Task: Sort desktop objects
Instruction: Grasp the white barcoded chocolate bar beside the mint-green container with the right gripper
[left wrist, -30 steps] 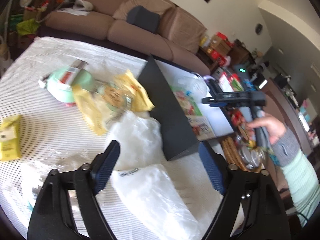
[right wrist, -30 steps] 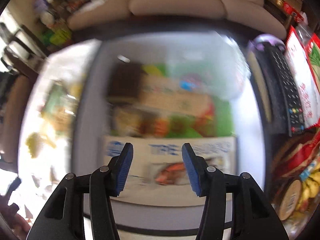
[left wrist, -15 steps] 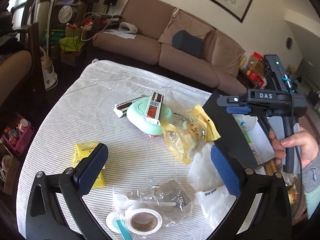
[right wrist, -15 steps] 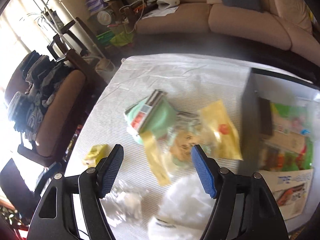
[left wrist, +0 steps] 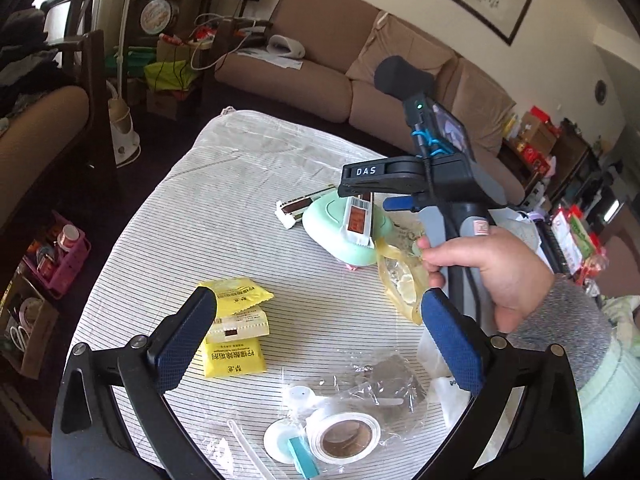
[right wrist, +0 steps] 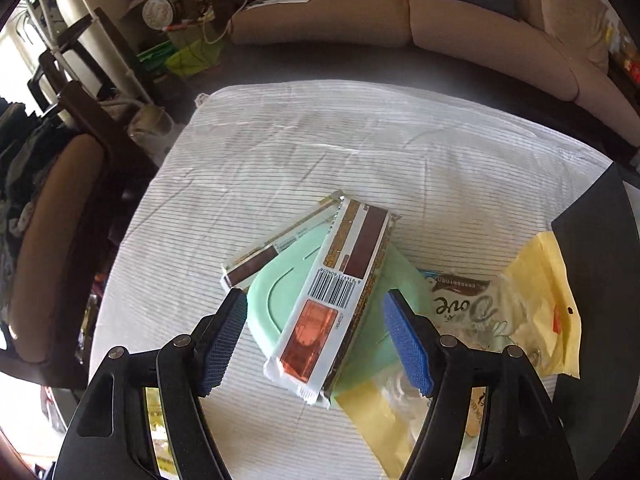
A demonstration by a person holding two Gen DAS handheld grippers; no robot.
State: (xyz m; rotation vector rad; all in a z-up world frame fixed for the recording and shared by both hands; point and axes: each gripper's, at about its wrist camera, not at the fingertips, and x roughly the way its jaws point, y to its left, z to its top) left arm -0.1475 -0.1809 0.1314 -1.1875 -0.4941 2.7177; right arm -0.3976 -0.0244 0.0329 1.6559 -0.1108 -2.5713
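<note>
A white wrapped snack bar [right wrist: 340, 296] with a barcode lies on a mint green lidded container [right wrist: 280, 292]; a second bar [right wrist: 272, 248] leans beside it. My right gripper [right wrist: 316, 344] is open, its jaws either side of the top bar, just above it. In the left wrist view the right gripper [left wrist: 396, 196] hovers over the green container [left wrist: 340, 232]. My left gripper [left wrist: 320, 340] is open and empty above yellow sachets [left wrist: 234, 328], a tape roll [left wrist: 344, 436] and clear plastic wrap [left wrist: 384, 380].
A yellow snack bag [right wrist: 540, 308] and a clear Dove bag [right wrist: 460, 304] lie right of the container. A dark box [right wrist: 592, 264] stands at the table's right edge. A sofa [left wrist: 320, 80] is behind, a chair [right wrist: 52, 240] at left.
My right gripper swung from the box at right to over the green container and its snack bar. My left gripper pulled back and turned left, now over the sachets and tape.
</note>
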